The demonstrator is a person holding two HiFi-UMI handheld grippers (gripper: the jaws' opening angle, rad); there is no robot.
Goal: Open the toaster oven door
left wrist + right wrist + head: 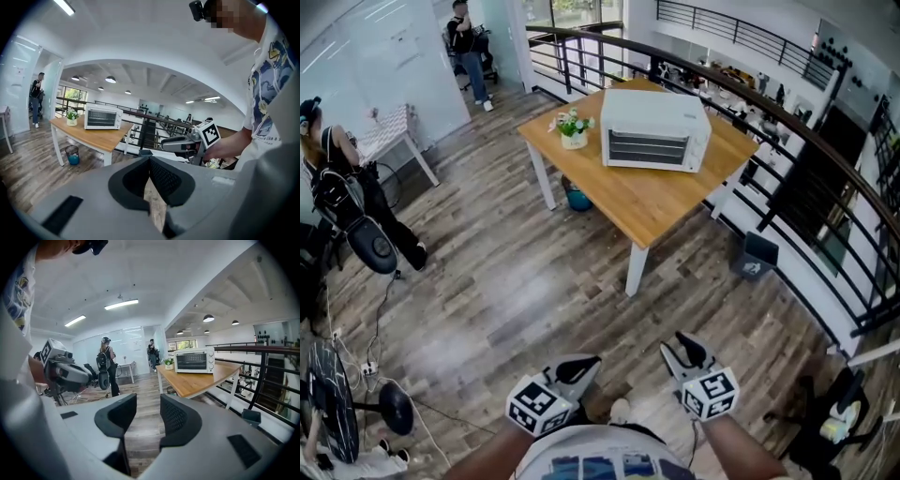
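Wooden table [661,208] with white legs on plank floor [506,291]. Small flower pot [574,128] near its far-left corner. Blue bin [578,198] under the table; black bin [757,255] by the dark railing [825,155]. White side table [394,131] at left. Two people: one seated at left [342,192], one standing far back [469,47].

I see a brown wood floor [516,281] all around. A wooden table [661,211] with white legs stands near a curved black railing [825,187]. A little pot of flowers [573,127] sits on the table, and a blue bin [578,199] stands under it. By the glass wall [384,47] is a small white table [389,131]. Long lights [121,304] glow on the white ceiling.
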